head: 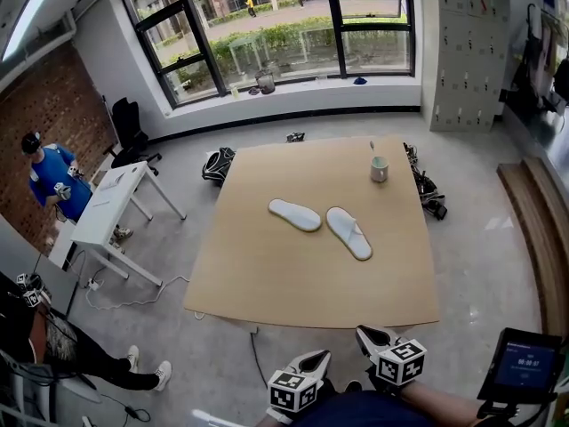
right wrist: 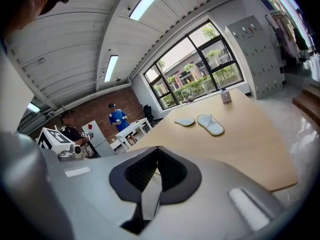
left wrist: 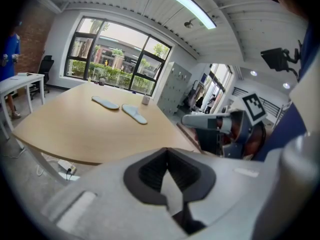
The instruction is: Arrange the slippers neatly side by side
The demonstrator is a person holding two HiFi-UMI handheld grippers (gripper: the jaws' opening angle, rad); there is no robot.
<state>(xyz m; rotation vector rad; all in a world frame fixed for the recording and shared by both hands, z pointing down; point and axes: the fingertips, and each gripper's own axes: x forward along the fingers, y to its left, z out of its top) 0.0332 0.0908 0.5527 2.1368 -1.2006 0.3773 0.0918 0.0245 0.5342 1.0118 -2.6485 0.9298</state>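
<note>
we hold both tools low at the near edge of the scene, short of the tabletop point(head: 267, 283) and touching nothing on it. the left gripper point(head: 308, 362) is clenched: in its own view the two dark pads meet along a single seam with nothing between them. the right gripper point(head: 372, 338) is clenched the same way, its pads pressed together on nothing. the two sit just beside each other, each with its marker cube turned up toward us.

the slippers lie around the middle of the tabletop, well away from both grippers. the left slipper point(head: 294, 214) is a flat white oval, running from far left to near right. the right slipper point(head: 348, 232) lies just beside it on the right, a little nearer to us, and it slants more steeply toward the near right, with its strap showing toward the near end. their far ends come close together with a narrow gap between them, and they are not parallel.

a mug point(head: 380, 169) stands upright toward the far right of the tabletop, apart from the slippers. off to the left, a person in blue point(head: 52, 183) stands beside a white desk point(head: 111, 205) near the brick wall.
</note>
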